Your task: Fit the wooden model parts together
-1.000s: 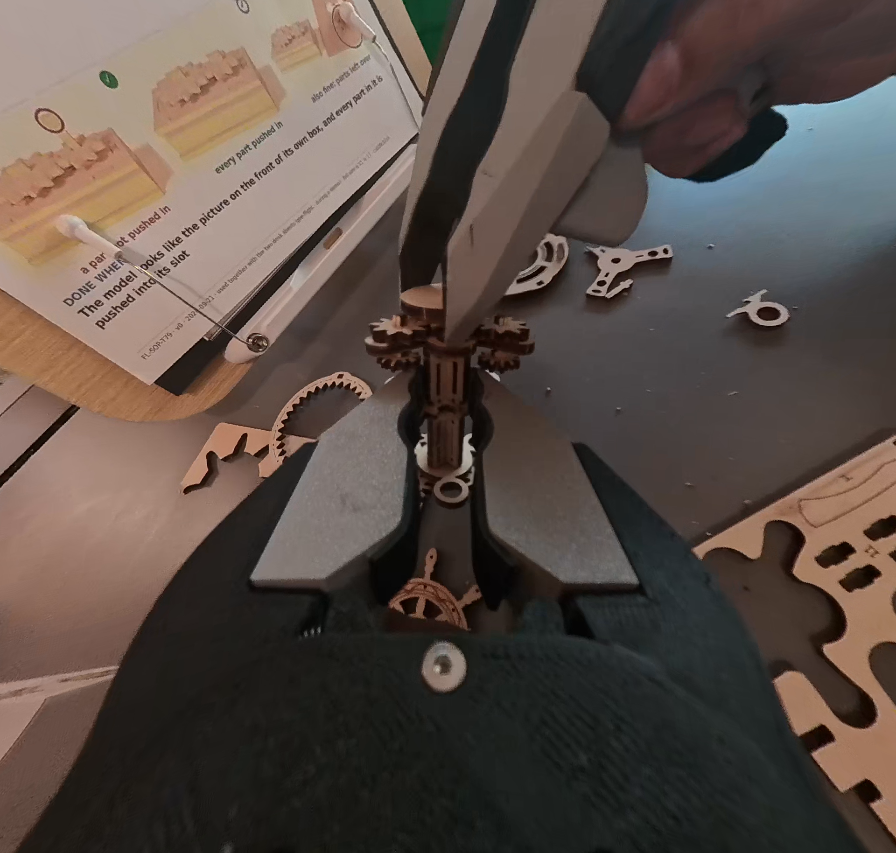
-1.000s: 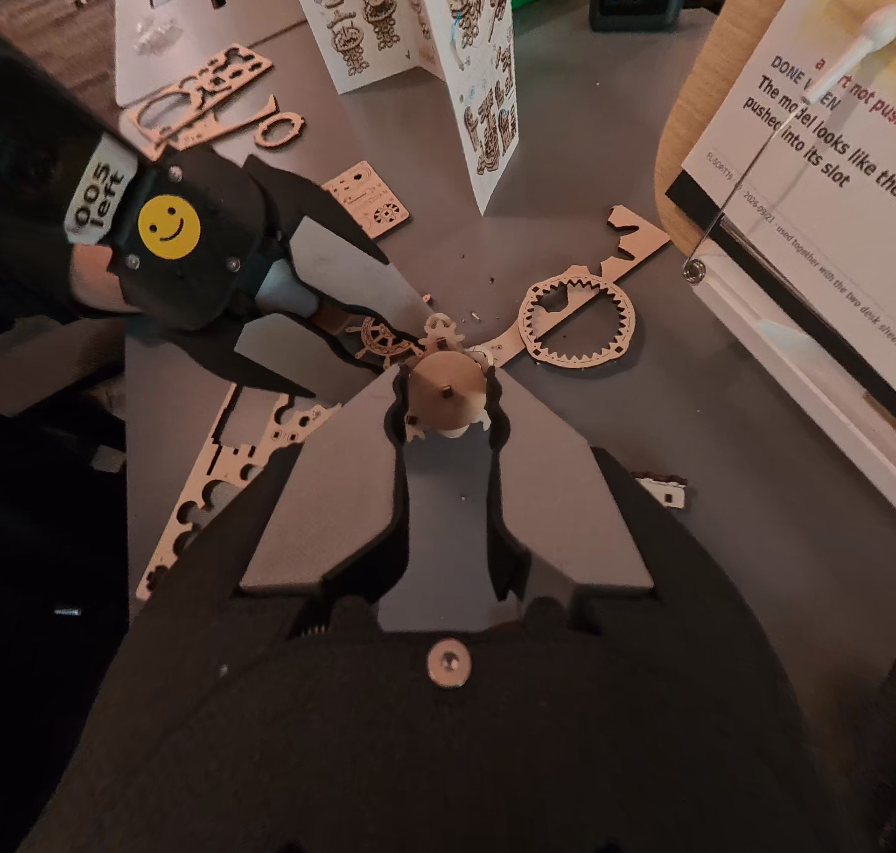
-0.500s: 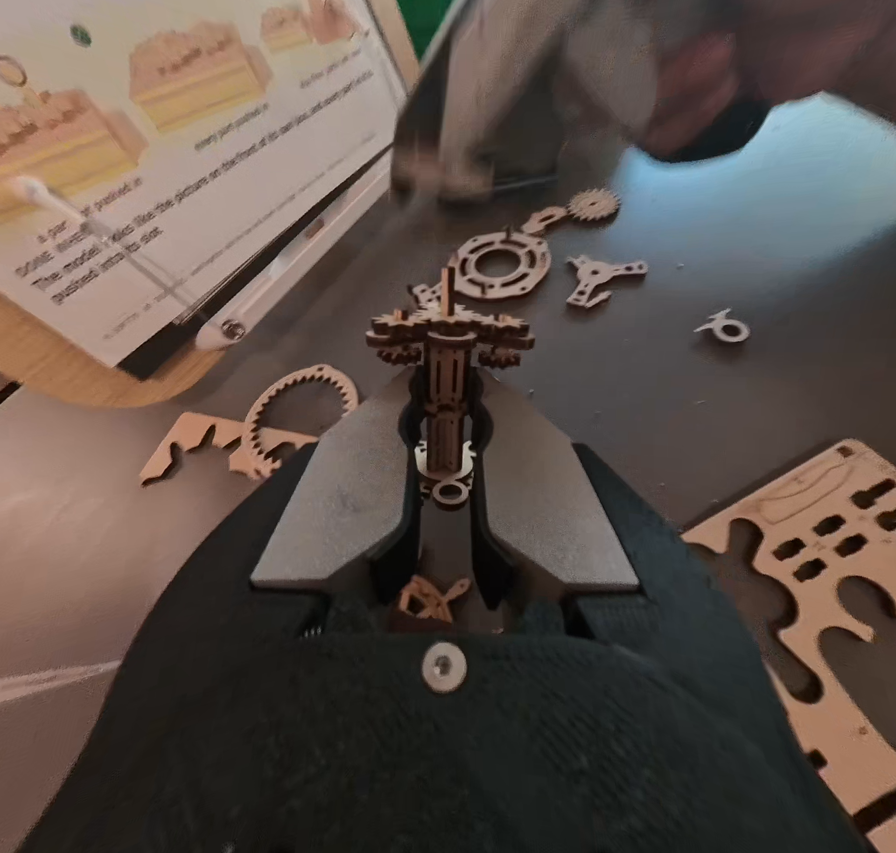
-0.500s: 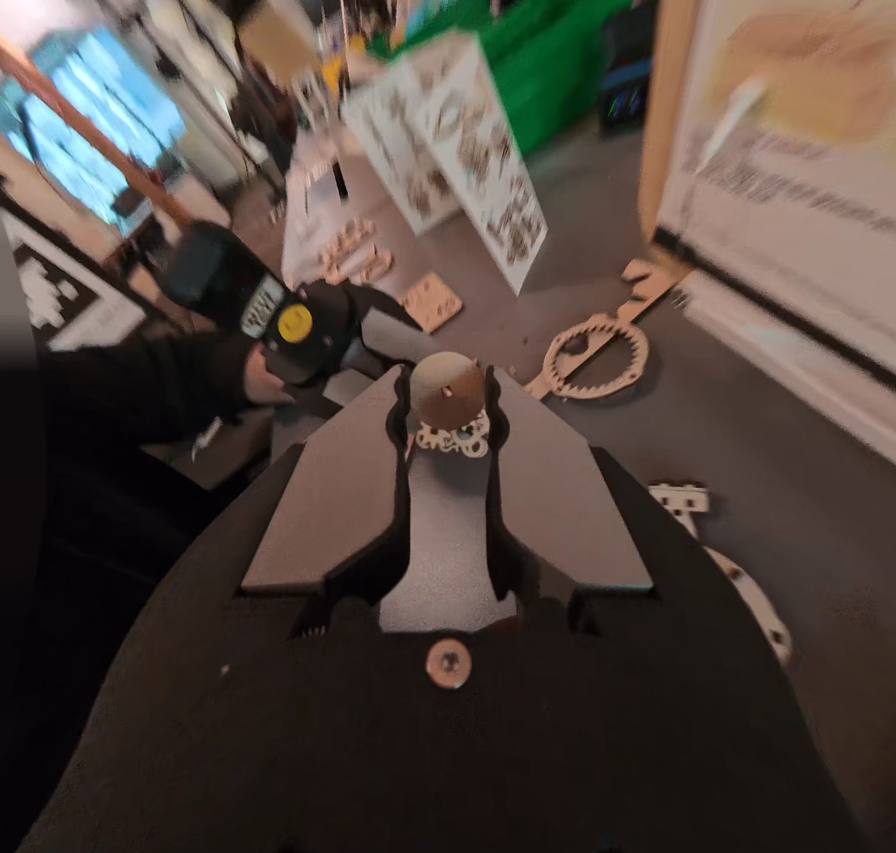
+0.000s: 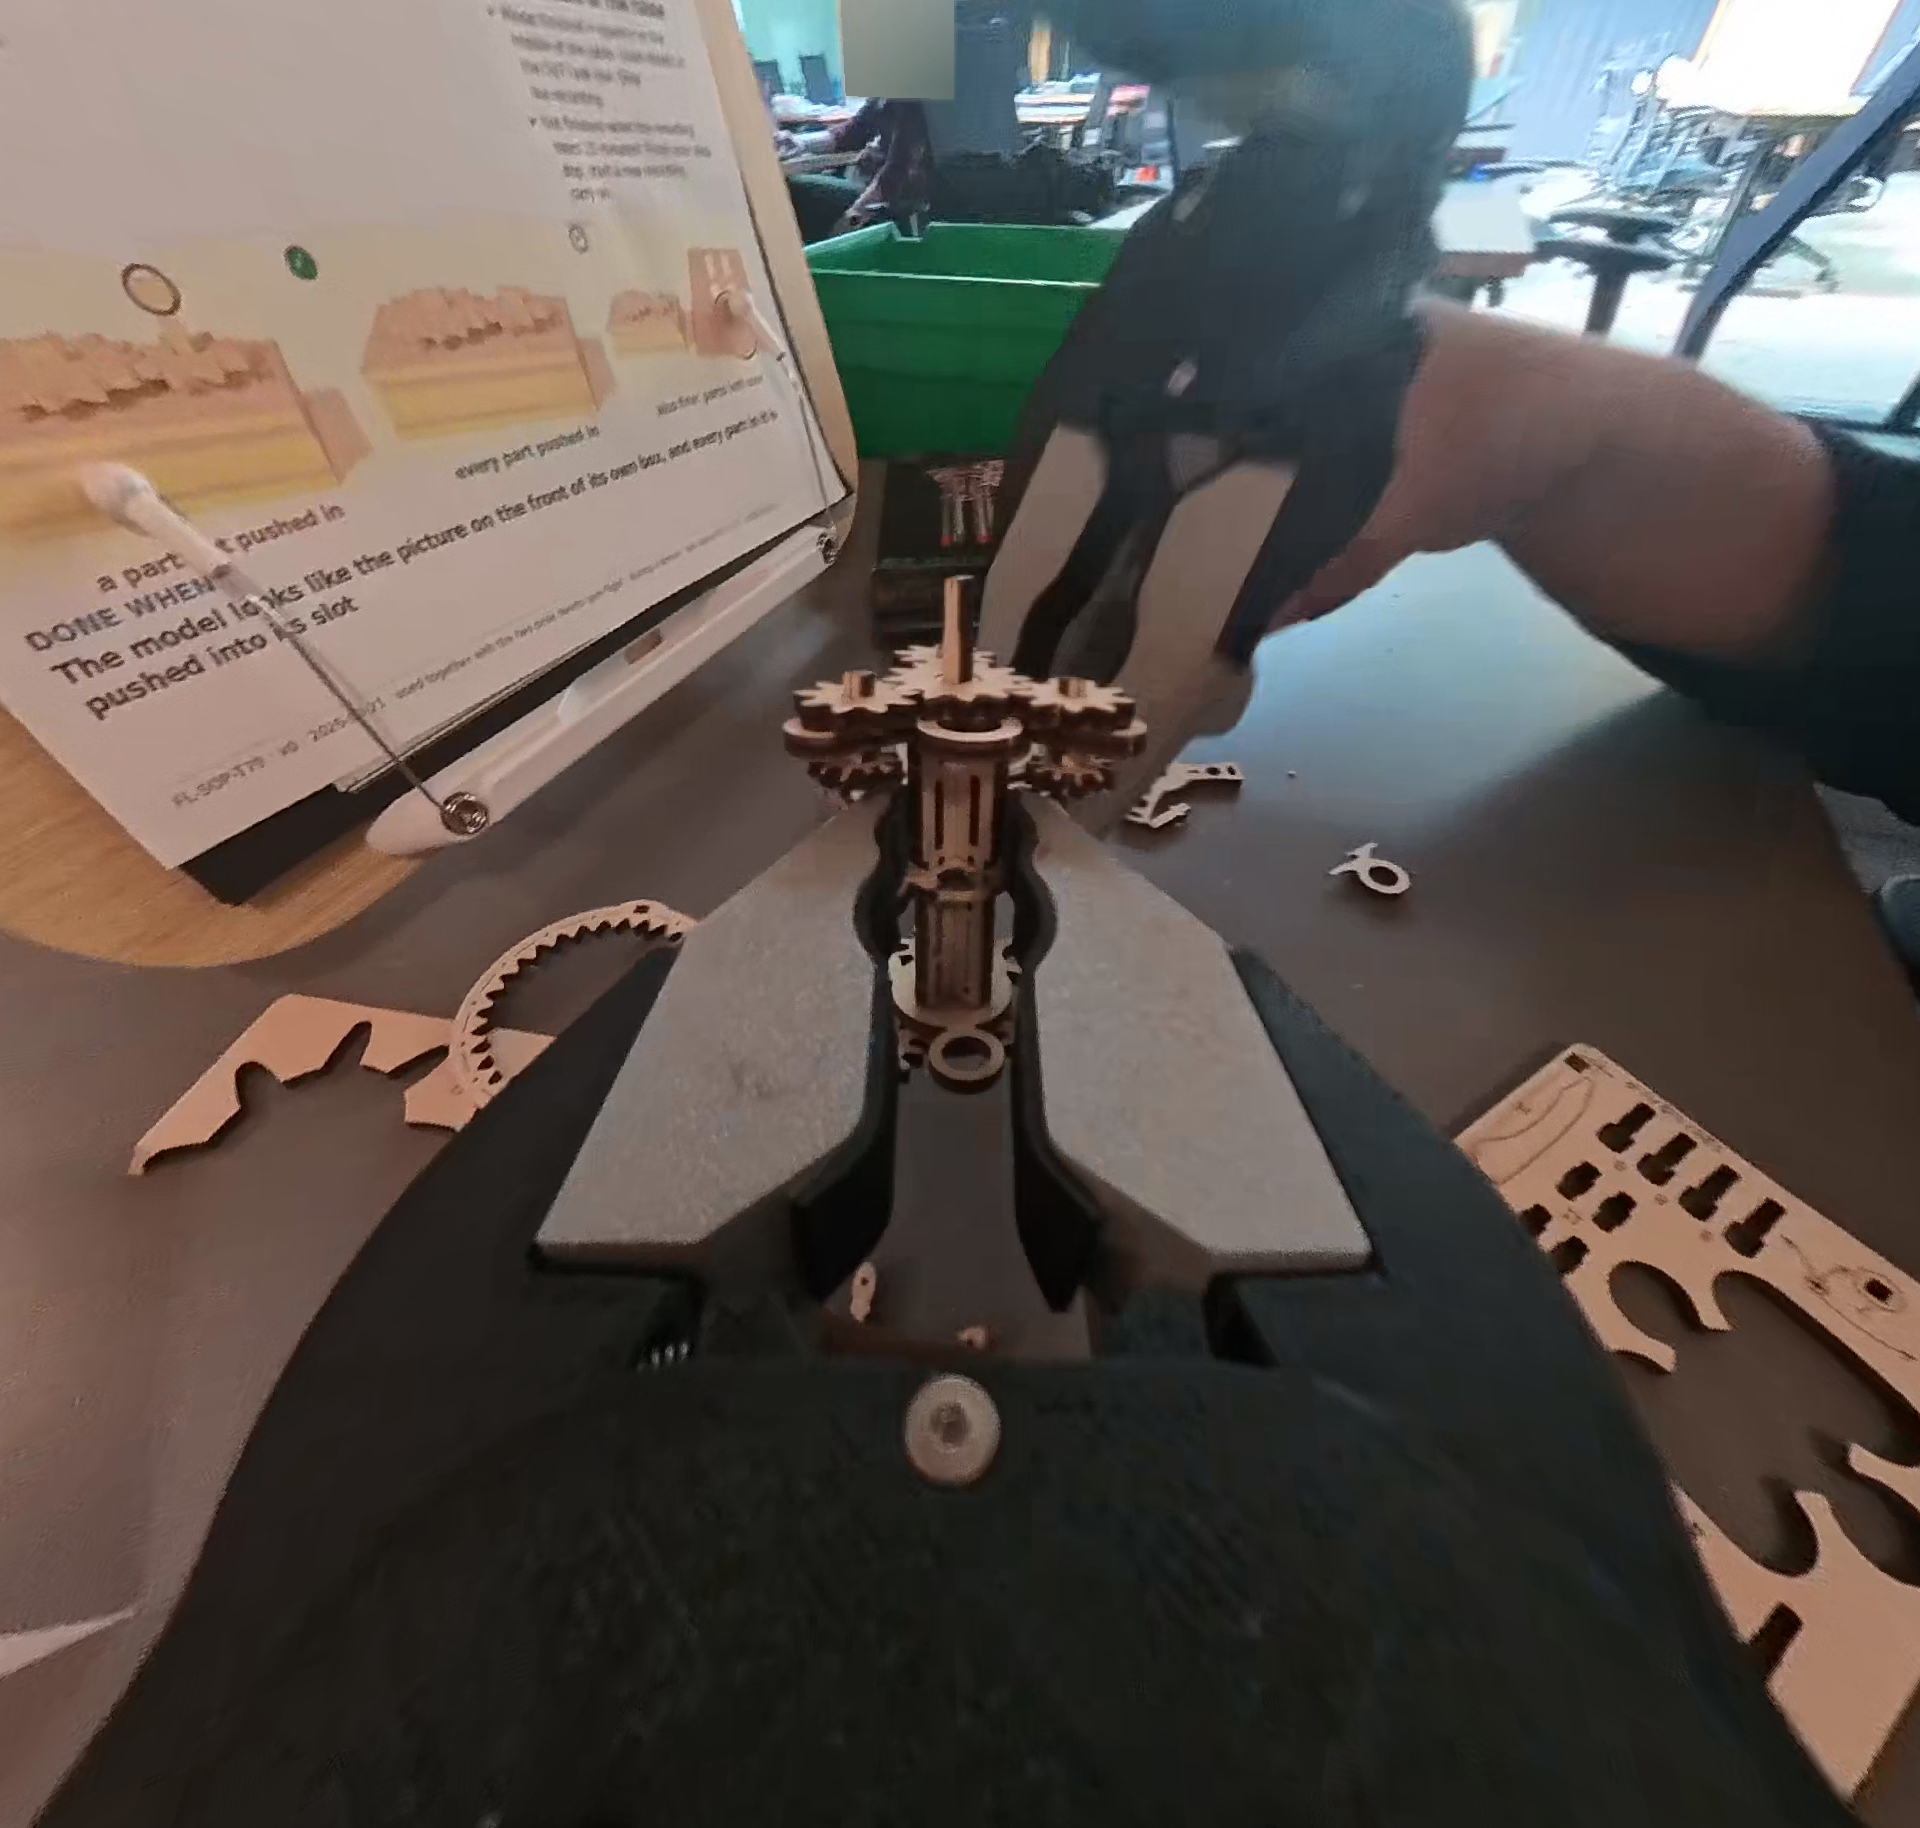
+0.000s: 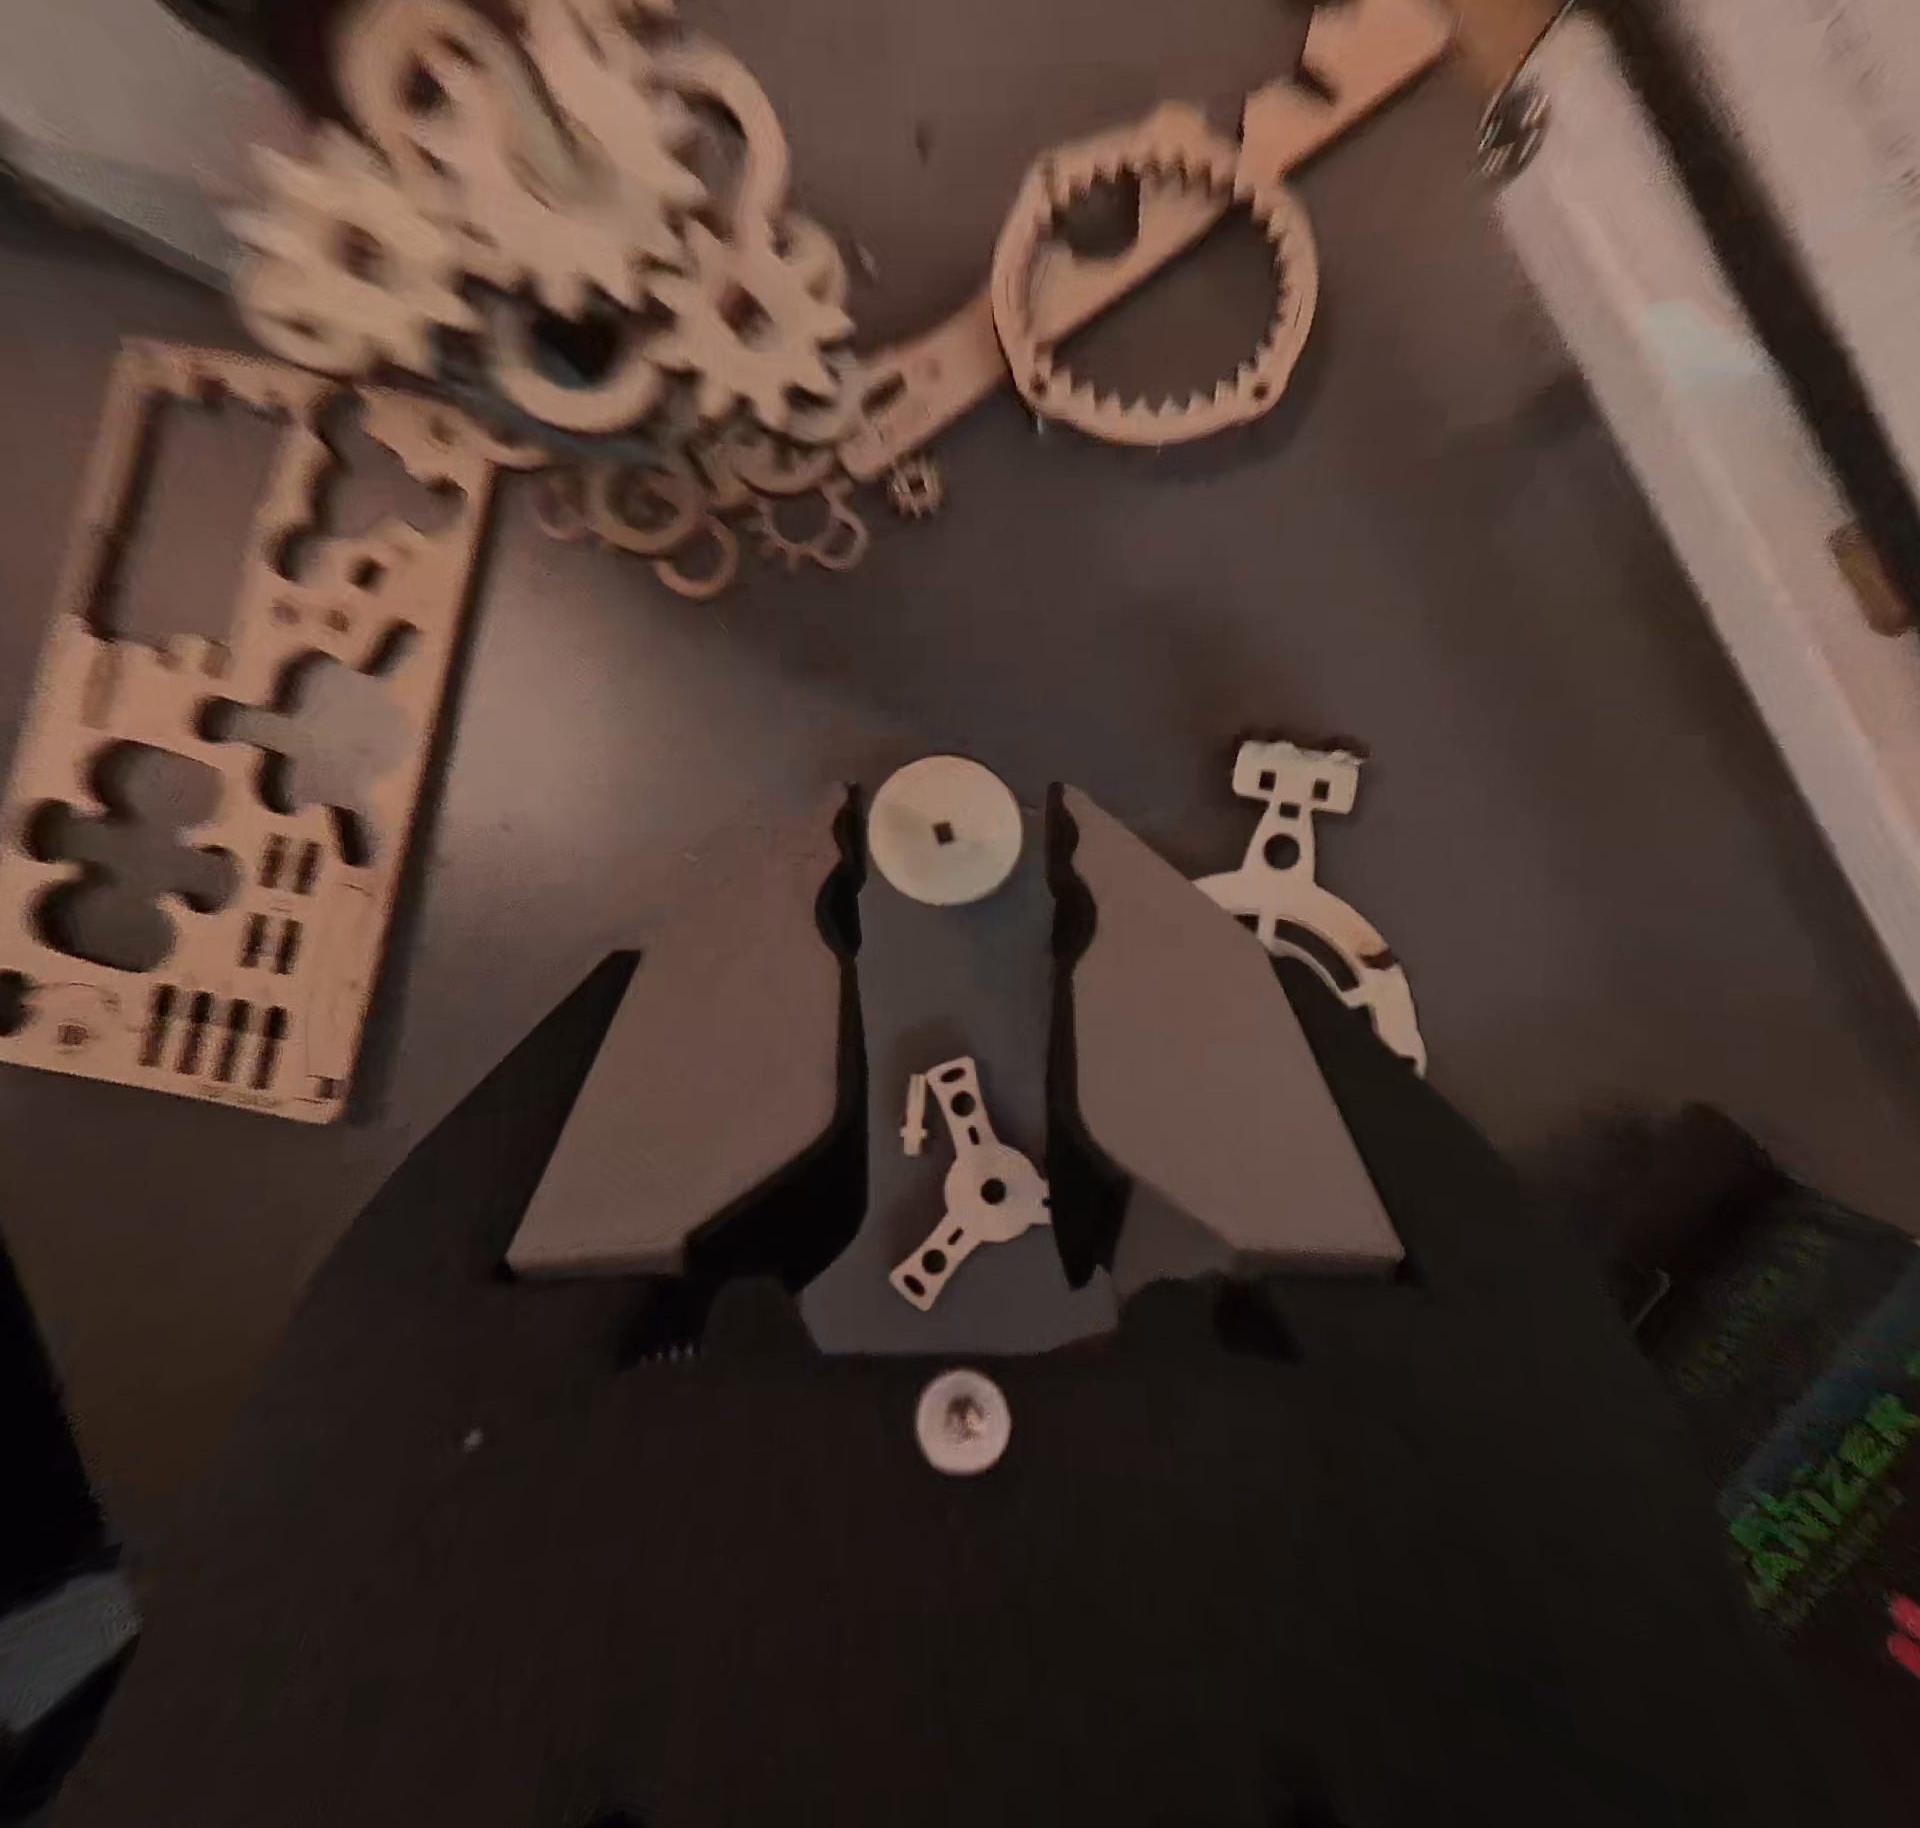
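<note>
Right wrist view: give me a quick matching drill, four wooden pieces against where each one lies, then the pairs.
Pieces:
1. small round wooden disc with a square hole
2. pale three-armed wooden spoke piece
3. toothed wooden ring on a bar
4. flat wooden sheet with cut-out holes

Places:
A. far left of the dark table
B. between the fingertips of the open right hand-held gripper
C. on the table, far side, right of centre
D. on the table, between the finger bases

Pairs: 1-B, 2-D, 3-C, 4-A
</note>
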The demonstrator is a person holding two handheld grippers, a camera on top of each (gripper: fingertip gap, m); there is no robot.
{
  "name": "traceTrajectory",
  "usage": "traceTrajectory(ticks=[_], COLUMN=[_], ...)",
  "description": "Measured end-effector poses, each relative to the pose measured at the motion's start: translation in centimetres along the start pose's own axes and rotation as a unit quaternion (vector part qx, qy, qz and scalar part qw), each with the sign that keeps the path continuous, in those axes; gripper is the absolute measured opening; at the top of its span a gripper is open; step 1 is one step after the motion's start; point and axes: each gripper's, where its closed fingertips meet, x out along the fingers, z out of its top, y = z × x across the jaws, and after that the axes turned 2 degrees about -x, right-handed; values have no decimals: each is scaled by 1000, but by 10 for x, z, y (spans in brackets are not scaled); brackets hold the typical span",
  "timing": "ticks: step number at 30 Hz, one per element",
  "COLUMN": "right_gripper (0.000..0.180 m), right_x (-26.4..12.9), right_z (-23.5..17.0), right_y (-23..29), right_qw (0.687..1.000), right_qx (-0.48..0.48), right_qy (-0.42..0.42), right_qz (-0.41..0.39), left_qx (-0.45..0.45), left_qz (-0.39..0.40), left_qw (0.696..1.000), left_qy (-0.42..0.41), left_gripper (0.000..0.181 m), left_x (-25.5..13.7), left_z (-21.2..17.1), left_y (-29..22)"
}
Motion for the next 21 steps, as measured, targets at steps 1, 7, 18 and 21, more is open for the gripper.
traceTrajectory(ticks=[1,7,18,21], right_gripper=[34,33,18,7], right_x=[6,-39,-65,-56], right_z=[-7,37,85,85], right_y=[-2,-2,40,45], right_qw=[1000,994,970,972], right_qx=[-7,-9,-49,-53], right_qy=[26,-109,-232,-218], right_qz=[-11,-16,54,67], left_qx=[5,19,33,34], left_qz=[-7,-30,-40,-40], left_qw=[1000,999,998,998], left_qy=[-2,-14,-24,-22], left_gripper=[15,15,15,15], left_x=[0,1,5,6], left_z=[0,4,7,7], left_y=[-3,-14,-22,-23])
